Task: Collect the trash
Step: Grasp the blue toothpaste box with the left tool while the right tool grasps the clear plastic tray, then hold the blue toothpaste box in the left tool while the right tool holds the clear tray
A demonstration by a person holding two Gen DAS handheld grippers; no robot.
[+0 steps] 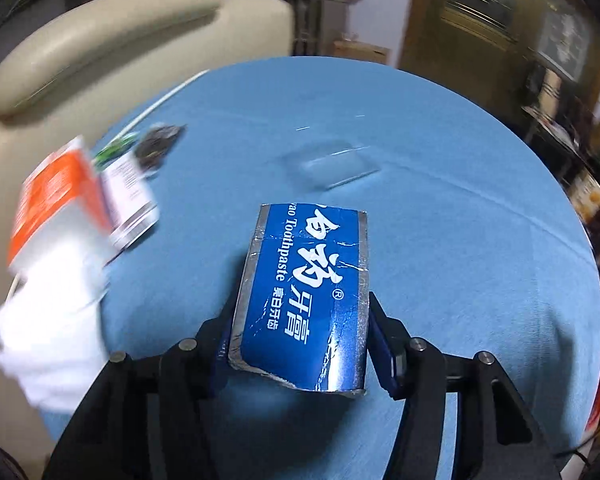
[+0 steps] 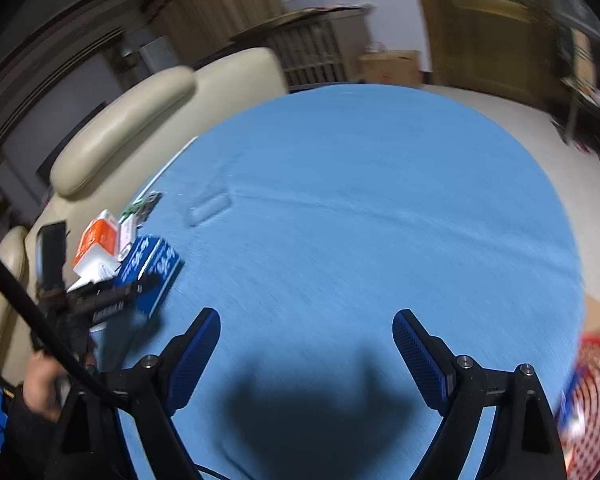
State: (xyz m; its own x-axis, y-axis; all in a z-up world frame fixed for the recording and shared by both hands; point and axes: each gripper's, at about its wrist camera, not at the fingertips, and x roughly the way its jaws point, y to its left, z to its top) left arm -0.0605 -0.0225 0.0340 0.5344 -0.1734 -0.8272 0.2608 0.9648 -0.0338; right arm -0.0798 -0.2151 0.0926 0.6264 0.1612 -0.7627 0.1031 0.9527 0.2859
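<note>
A blue toothpaste box [image 1: 304,300] is pinched between the jaws of the left gripper [image 1: 300,344], its crumpled near end seated between the blue pads and its far end projecting forward above the blue tabletop [image 1: 440,240]. Ahead of the jaws and slightly to the right, a clear plastic tray [image 1: 334,162] is seen lying flat. To the left of the jaws, an orange-and-white carton [image 1: 56,204], blurred, is seen beside a white crumpled item [image 1: 52,332], with a dark wrapper [image 1: 158,146] beyond them. The jaws of the right gripper [image 2: 306,354] are spread wide with nothing between them, above bare tabletop. A red mesh basket [image 2: 594,392] is seen far to their right.
</note>
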